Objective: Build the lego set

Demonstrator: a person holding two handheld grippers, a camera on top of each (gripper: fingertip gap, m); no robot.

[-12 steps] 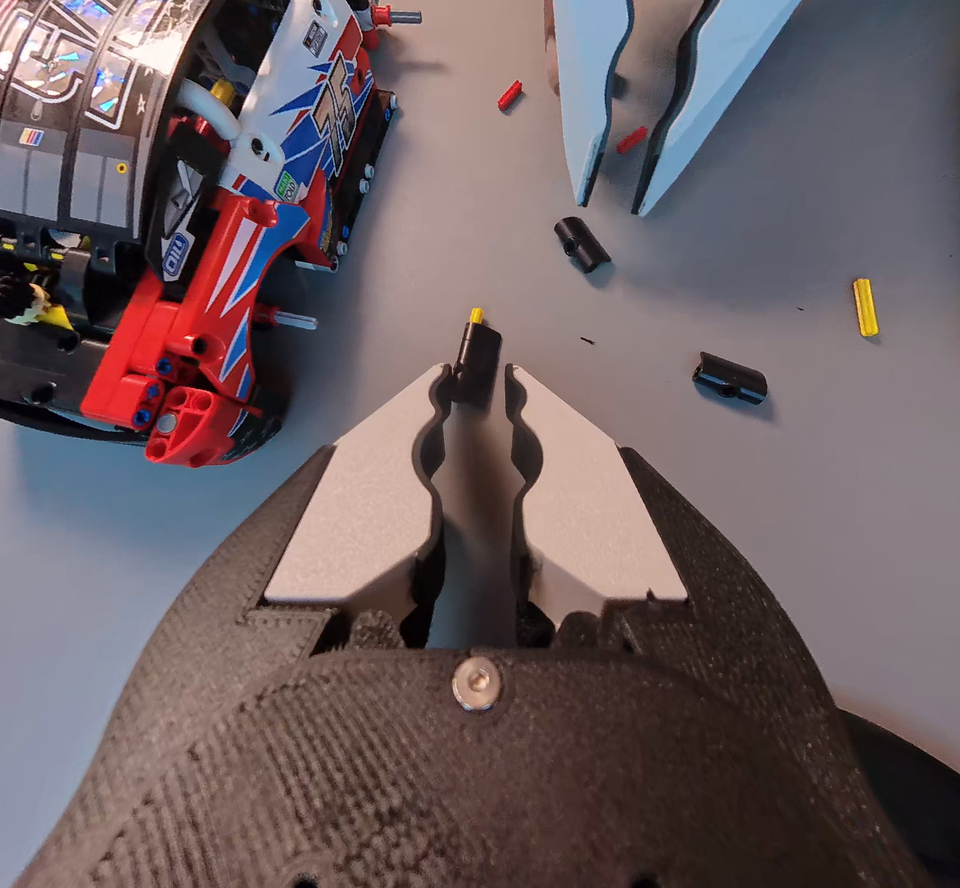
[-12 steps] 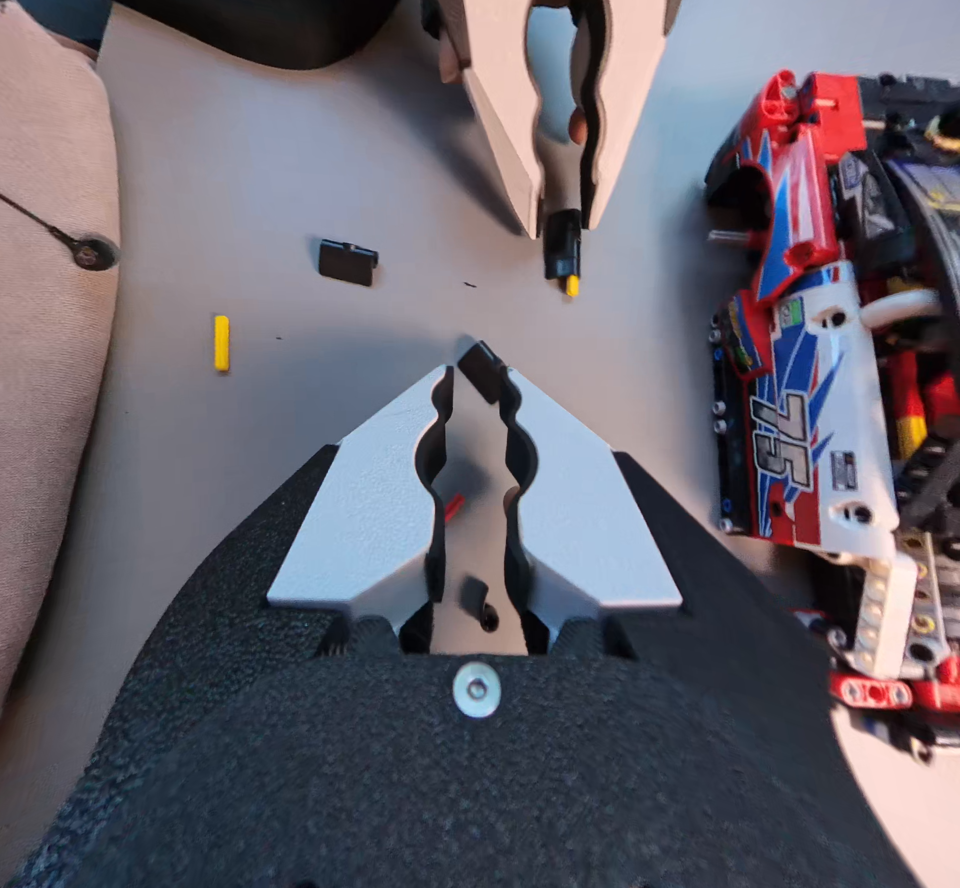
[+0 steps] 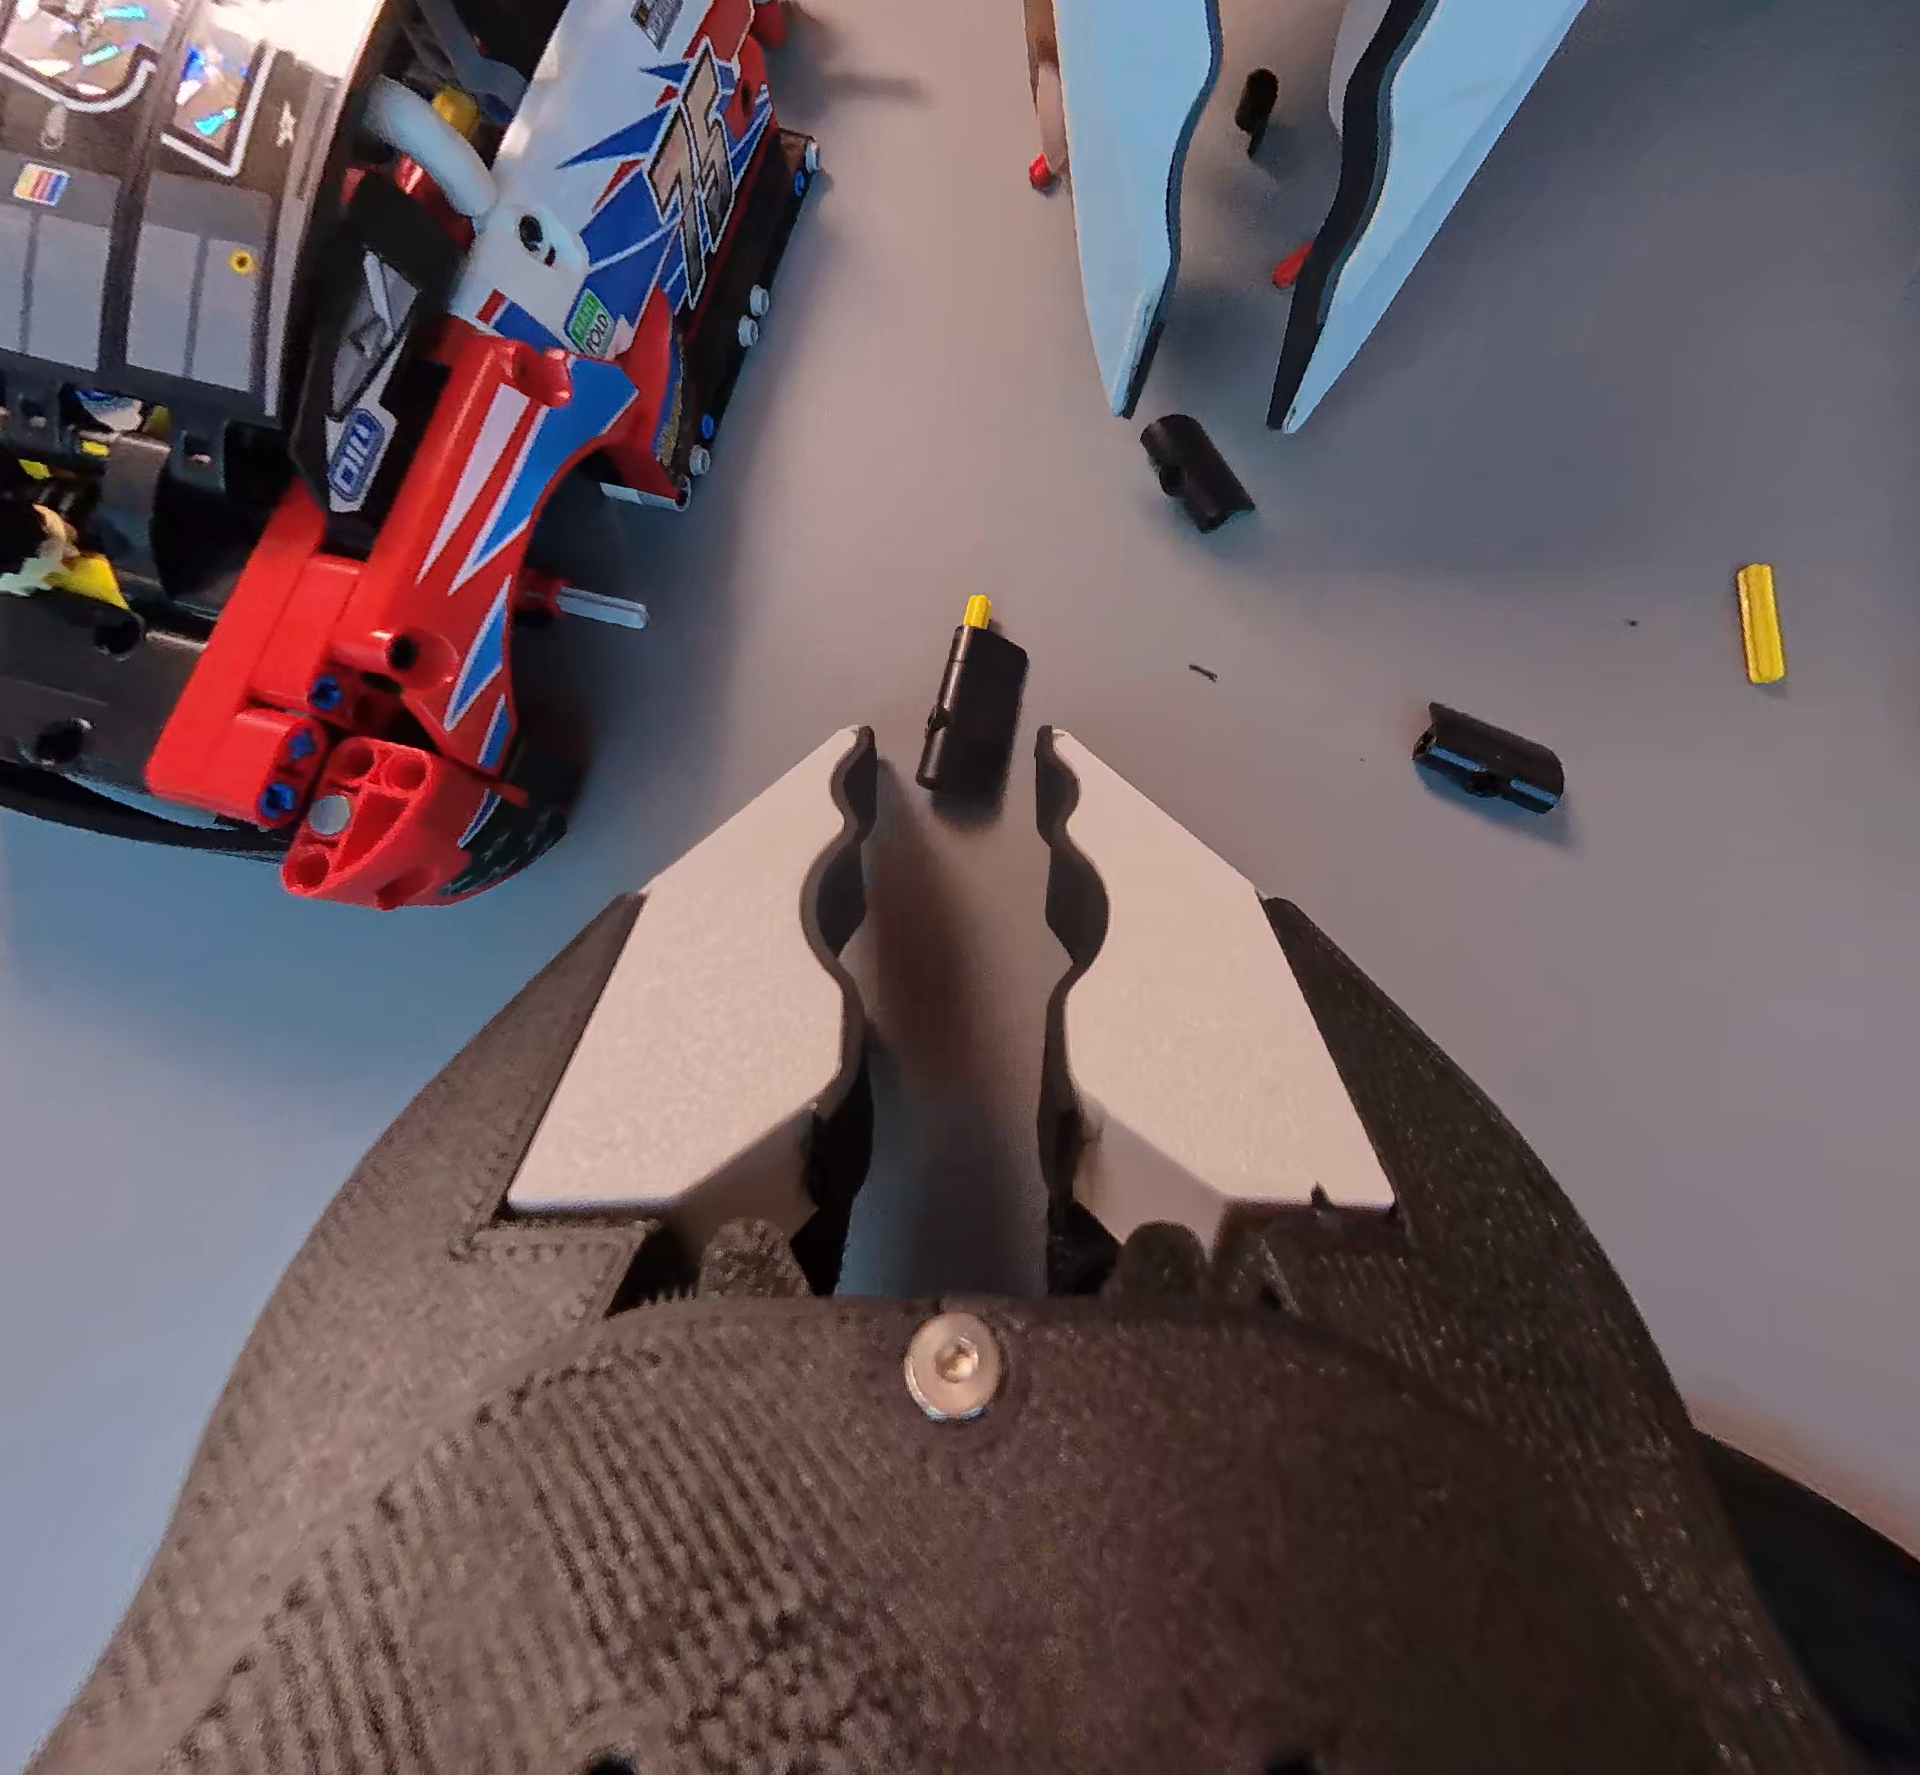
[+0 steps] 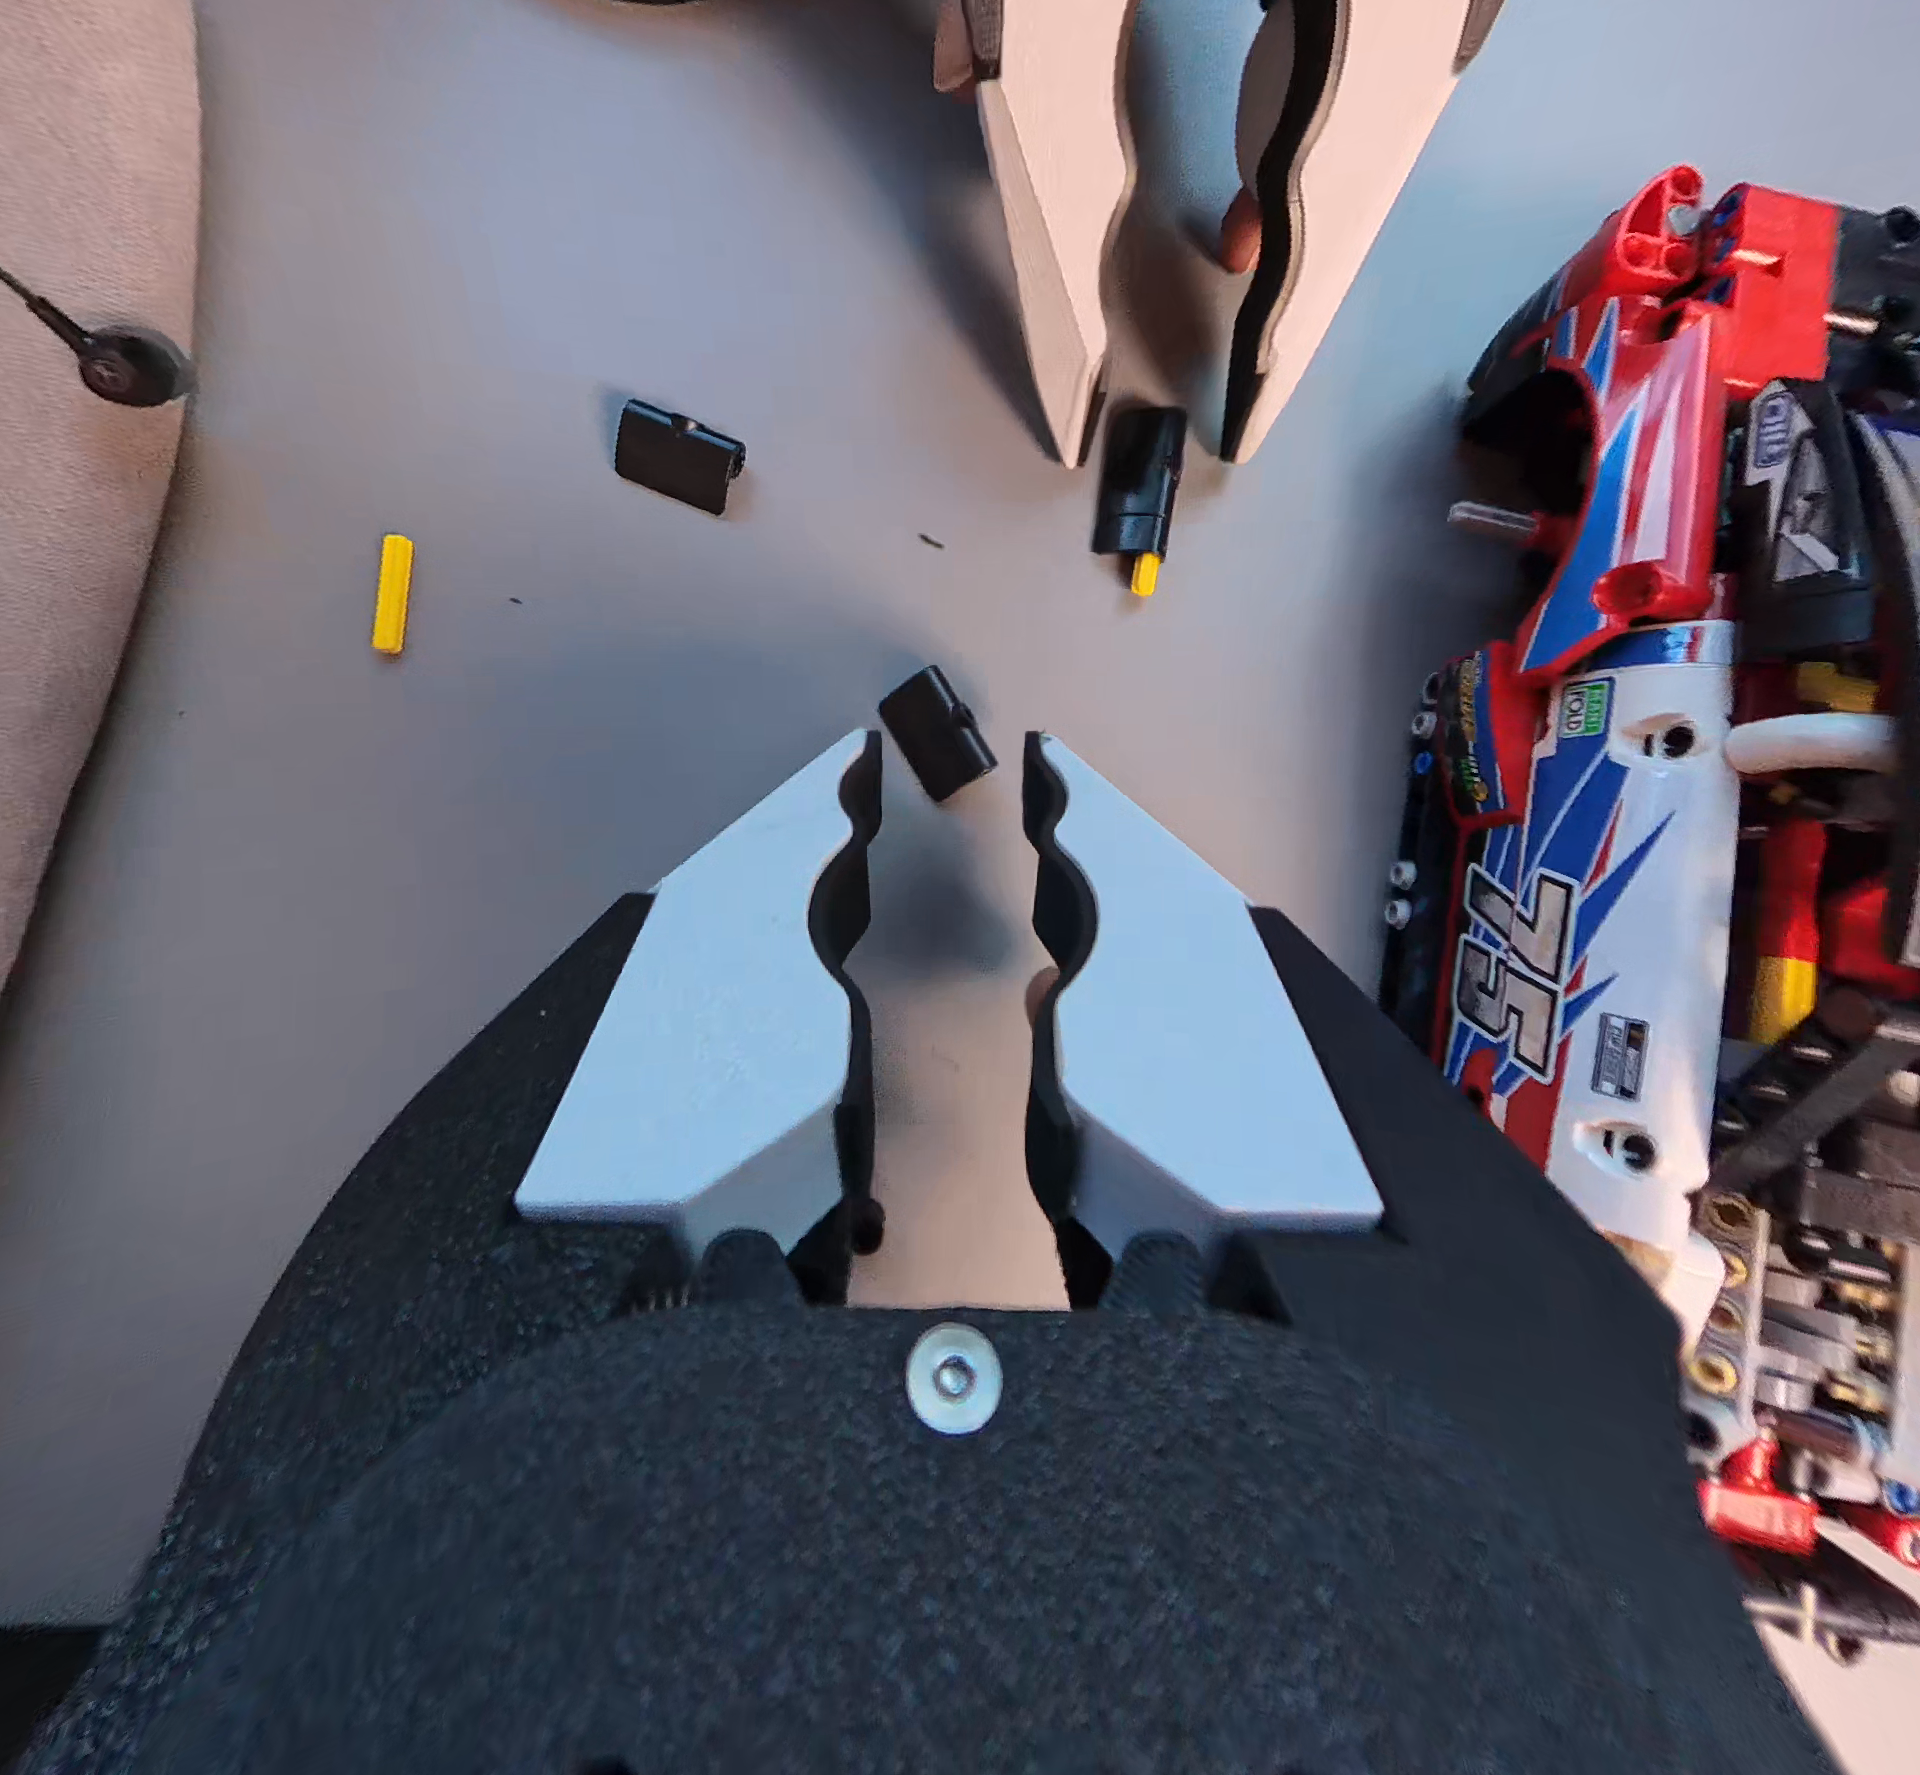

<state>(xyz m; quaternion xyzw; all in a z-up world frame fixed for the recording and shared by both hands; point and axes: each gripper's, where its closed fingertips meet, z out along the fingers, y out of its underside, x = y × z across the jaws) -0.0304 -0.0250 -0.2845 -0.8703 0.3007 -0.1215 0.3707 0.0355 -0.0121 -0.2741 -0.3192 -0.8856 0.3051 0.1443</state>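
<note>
On the grey counter [image 3: 1558,998], beside the lego car [image 3: 416,375], we hold both claws parted and empty: left claw [image 3: 954,736] flanking a black connector with yellow pin [image 3: 971,707], right claw [image 4: 951,738] around a black piece [image 4: 935,733].

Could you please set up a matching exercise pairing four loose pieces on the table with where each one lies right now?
Things:
1. black connector with yellow axle
2. angled black connector
3. loose yellow axle
4. flat black connector

Places:
A. farthest from the car, near the table's edge
B. just ahead of the right gripper
C. at the open left gripper tips
D. nearest the loose yellow axle

Pairs: 1-C, 2-B, 3-A, 4-D
</note>
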